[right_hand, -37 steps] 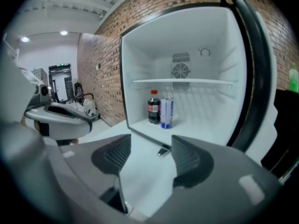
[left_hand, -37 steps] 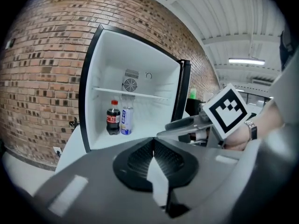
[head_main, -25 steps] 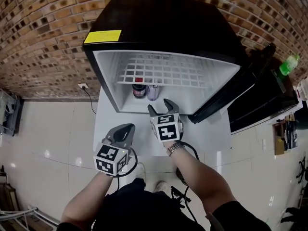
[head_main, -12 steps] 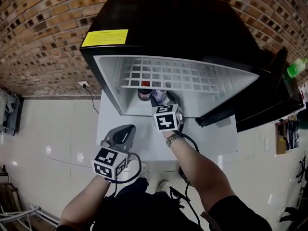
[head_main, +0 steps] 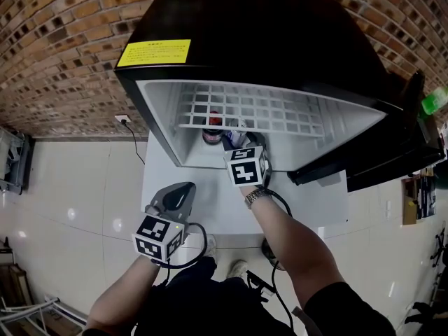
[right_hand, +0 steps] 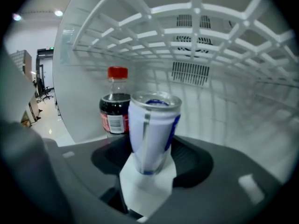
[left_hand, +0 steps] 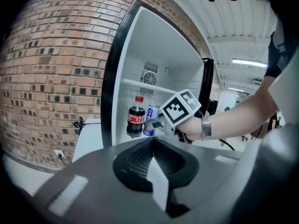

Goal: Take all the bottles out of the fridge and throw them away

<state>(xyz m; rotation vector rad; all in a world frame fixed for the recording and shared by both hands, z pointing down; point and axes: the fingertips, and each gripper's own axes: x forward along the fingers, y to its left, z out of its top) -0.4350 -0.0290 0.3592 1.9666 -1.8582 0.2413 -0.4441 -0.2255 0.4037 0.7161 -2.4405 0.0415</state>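
Our right gripper (right_hand: 152,153) reaches into the fridge (head_main: 252,33) under the wire shelf (right_hand: 196,29). Its jaws are spread wide around a white and blue can (right_hand: 153,125), not clamped on it. The cola bottle (right_hand: 115,107) stands just left of the can, slightly further back. At the head view's lower left, our left gripper (head_main: 180,190) hangs outside the fridge, jaws closed and empty.

Bright even light, ceiling lamp (left_hand: 247,61) glaring, fisheye-warped dark edges, can (right_hand: 152,129) perhaps slightly soft.

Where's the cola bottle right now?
In the right gripper view, the cola bottle stands inside the fridge under the wire shelf, left of and behind the can.
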